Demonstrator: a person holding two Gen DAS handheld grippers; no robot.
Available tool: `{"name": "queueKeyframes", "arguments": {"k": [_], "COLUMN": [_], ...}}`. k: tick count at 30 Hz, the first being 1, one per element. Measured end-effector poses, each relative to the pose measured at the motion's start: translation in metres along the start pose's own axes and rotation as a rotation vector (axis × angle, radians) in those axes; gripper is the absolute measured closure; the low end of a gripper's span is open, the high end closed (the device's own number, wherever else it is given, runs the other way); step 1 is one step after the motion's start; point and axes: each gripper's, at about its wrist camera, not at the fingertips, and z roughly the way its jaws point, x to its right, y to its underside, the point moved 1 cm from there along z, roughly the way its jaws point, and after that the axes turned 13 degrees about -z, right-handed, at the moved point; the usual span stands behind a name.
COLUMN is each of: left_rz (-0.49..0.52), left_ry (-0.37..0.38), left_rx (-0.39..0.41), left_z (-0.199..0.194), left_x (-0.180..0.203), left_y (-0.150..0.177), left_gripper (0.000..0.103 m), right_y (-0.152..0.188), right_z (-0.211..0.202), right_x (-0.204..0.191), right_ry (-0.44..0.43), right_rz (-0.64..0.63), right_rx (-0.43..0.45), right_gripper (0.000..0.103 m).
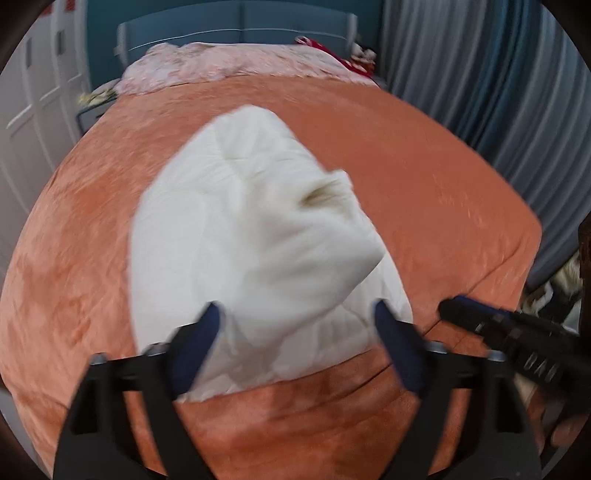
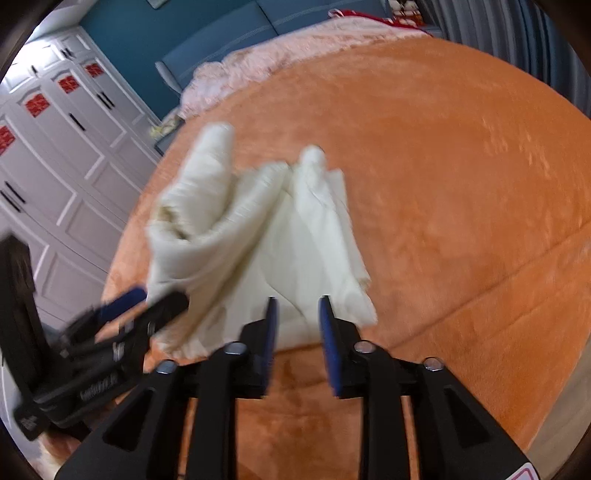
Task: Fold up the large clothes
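A cream-white padded garment [image 1: 258,229] lies in a rumpled heap on the orange bedspread [image 1: 424,177]. In the left wrist view my left gripper [image 1: 297,308] hovers over the heap's near end, its blue pads spread wide and touching no cloth. My right gripper [image 1: 456,308] comes in from the right edge, just beside the garment. In the right wrist view the garment [image 2: 280,236] shows bunched folds, and my right gripper [image 2: 299,302] stands over its near edge with a narrow gap between the pads and nothing pinched. My left gripper [image 2: 147,301] is blurred at the left, by the cloth's edge.
A pink quilt [image 1: 221,66] is piled at the head of the bed below a blue headboard [image 1: 240,29]. A red item [image 1: 354,62] lies at the far right corner. Grey curtains [image 1: 498,92] hang on the right, and a white wardrobe [image 2: 55,155] stands on the left.
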Motion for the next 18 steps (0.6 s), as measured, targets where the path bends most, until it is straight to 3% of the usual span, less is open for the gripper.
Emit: {"name": "queueKeyframes", "arguments": {"k": [2, 5, 10, 18], "left_rz": [-0.041, -0.090, -0.171, -0.182], "left_ry": [-0.023, -0.093, -0.161, -0.210], "left_rx": [-0.007, -0.059, -0.135, -0.147], "left_z": [-0.006, 0.004, 0.024, 0.045], "left_x": [-0.023, -0.052, -0.093, -0.114], "left_y": [0.006, 0.016, 0.037, 0.040], "left_gripper": [0.013, 0.012, 0.013, 0.013], "right_y": [-0.010, -0.025, -0.053, -0.080], "right_z": [-0.009, -0.011, 0.002, 0.036], "right_x": [-0.007, -0.026, -0.062, -0.084], "right_ry": [-0.020, -0.073, -0.090, -0.025], "right_rz": [-0.011, -0.033, -0.101, -0.186], "right_rx": [0.036, 0.064, 0.071, 0.036], "right_gripper": [0.054, 0.041, 0.040, 0.038]}}
